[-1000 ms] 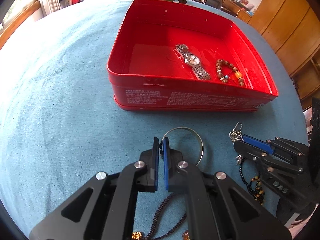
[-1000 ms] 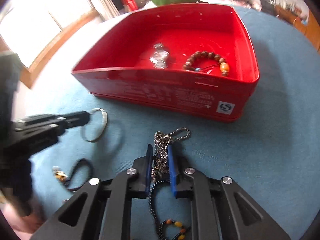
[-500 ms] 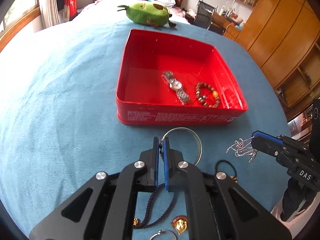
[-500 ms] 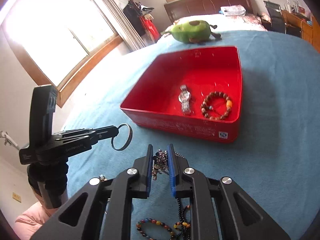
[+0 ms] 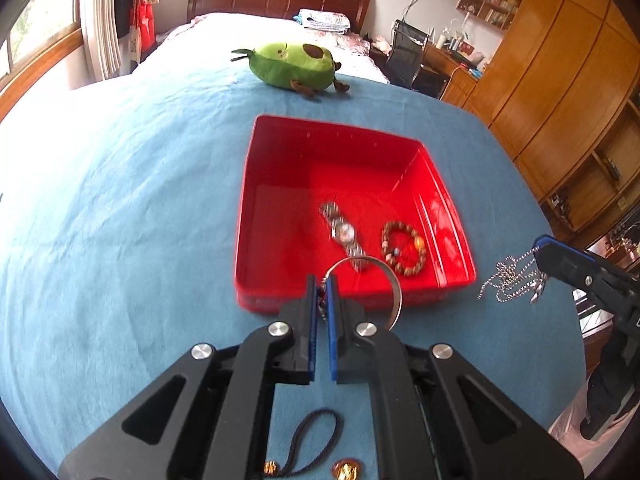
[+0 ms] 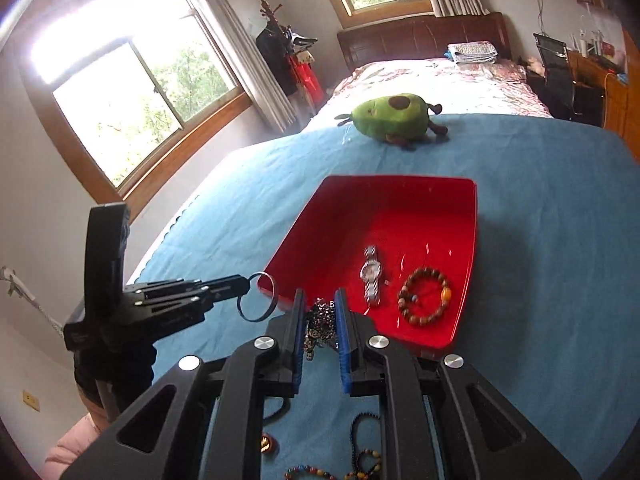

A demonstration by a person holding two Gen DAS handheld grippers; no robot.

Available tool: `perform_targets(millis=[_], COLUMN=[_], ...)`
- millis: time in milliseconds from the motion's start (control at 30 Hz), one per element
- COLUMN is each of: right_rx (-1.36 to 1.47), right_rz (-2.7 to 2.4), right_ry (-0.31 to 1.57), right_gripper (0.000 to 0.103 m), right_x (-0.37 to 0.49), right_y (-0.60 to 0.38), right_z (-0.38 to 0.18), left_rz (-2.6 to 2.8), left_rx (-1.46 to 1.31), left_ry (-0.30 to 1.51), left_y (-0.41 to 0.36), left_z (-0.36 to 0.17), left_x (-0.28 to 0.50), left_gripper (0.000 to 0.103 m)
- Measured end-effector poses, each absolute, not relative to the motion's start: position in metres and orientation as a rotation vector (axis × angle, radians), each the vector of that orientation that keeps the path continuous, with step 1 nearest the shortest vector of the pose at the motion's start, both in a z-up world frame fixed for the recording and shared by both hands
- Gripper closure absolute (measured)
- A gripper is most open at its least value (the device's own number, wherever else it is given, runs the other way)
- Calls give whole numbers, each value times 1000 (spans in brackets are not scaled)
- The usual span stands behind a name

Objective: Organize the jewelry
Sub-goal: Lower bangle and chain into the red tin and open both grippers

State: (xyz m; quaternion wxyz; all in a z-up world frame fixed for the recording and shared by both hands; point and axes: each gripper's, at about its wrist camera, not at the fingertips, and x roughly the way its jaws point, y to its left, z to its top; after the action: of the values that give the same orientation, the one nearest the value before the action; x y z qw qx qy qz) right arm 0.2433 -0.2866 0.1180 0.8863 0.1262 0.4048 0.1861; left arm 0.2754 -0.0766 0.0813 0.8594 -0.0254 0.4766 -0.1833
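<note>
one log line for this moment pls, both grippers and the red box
left gripper: shut on silver bangle | right gripper: shut on metal chain | both above blue cloth | red box: holds watch, bead bracelet

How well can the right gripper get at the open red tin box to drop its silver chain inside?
Probably yes. The right gripper, shut on the silver chain, hangs just before the red tin box, whose top is open, with nothing between.

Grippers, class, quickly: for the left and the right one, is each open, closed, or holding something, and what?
Left gripper: closed on the silver bangle, held above the cloth.
Right gripper: closed on the bunched silver chain.
</note>
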Motion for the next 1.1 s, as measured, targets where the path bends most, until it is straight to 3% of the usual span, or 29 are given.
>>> perform_targets(millis=[233,633,767,800,867,1000,1033,1067,1100], right_rx=[279,284,253,243,223,175,157,138,127], right_rz=[360,314,288,278,249,208,206,200,191], right_ry=[895,1049,1042,1036,1014,871,831,784,752], right_gripper=[89,89,82,78,73,73,69,56,49], right_x=[308,371,371,368,362,318,305,286,272], right_y=[-285,-282,-282,-282,-283,-290,-291,-292,-294], right_z=[99,12,8,10,16,60,71,85,93], left_rz=[-373,-336,-344,-345,-349,-386,-398,-399,-395], left_rx=[-49,-34,-33,-33,-42,-68,-67,-64,-55], left_ry=[1012,1151,1156,1156,1149,1062,1006,969,911], left_y=[-99,-121,-124,-124,-121,-107,-100,-95,-86], left_z=[73,-1,-6,-6,-2,32,50,60,75], left_x=[323,383,387,387,384,359,344,335,317], left_gripper=[100,100,97,94,78,76,64,45,34])
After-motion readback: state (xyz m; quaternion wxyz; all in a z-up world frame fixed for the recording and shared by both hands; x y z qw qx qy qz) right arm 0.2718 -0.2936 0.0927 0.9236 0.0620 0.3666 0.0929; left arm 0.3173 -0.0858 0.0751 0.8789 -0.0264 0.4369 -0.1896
